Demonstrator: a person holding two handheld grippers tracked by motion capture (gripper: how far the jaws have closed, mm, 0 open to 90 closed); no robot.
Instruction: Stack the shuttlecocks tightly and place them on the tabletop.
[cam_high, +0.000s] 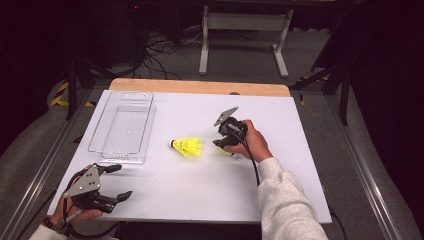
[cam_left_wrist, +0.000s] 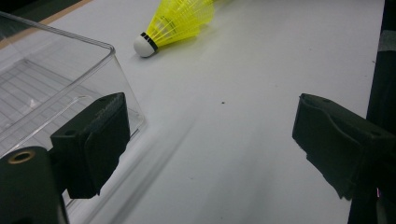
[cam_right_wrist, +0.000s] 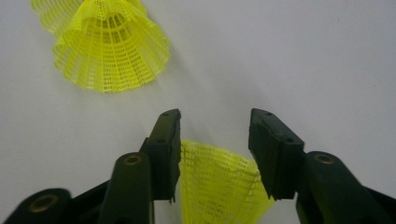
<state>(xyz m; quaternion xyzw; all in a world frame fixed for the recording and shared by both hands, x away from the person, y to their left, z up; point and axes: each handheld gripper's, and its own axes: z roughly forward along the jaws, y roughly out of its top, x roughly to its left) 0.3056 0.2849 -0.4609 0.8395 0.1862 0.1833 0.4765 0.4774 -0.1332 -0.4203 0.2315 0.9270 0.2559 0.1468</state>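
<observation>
A yellow mesh shuttlecock (cam_right_wrist: 219, 186) sits between the jaws of my right gripper (cam_right_wrist: 215, 116), its skirt spanning the gap with both pads against it. A second yellow shuttlecock (cam_high: 186, 146) with a white cork lies on its side mid-table, just left of that gripper (cam_high: 220, 144); it is also seen as a shuttlecock (cam_right_wrist: 112, 49) ahead of the jaws and as a shuttlecock (cam_left_wrist: 180, 21) far off. My left gripper (cam_high: 122, 181) rests at the near left corner, open and holding nothing (cam_left_wrist: 210, 135).
A clear plastic tray (cam_high: 150, 125) stands at the left, its corner (cam_left_wrist: 109, 49) close by my left gripper's left jaw. The white tabletop (cam_high: 280, 180) ends near at the front and right. Table legs and cables lie on the floor beyond.
</observation>
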